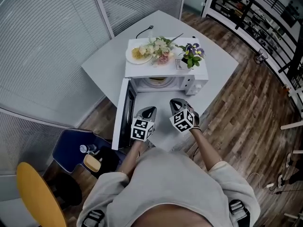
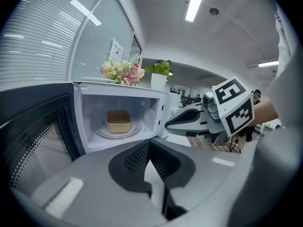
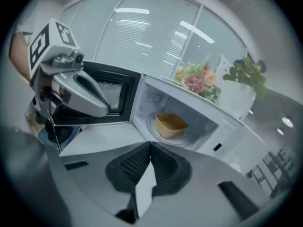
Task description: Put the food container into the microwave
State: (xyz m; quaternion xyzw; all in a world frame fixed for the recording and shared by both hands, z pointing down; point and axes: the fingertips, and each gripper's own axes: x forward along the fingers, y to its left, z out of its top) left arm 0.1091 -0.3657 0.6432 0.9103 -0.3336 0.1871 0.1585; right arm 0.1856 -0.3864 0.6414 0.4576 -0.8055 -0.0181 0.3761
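Food container (image 2: 118,121): tan, sitting on the turntable inside the microwave (image 1: 199,85), clear of both claws.
Microwave: standing mid-desk (image 1: 109,60), door (image 1: 124,112) swung wide toward the near left edge.
Left claw (image 1: 147,111): tips pressed together, gripping nothing, hovering before the cavity above the near corner.
Right claw (image 1: 179,103): likewise closed and empty, just beside the left.
Microwave top: plate (image 1: 137,55), flowers (image 1: 158,48), potted plant (image 1: 191,55).

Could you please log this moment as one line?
food container: in microwave, on turntable | door: open | left gripper: shut, empty | right gripper: shut, empty
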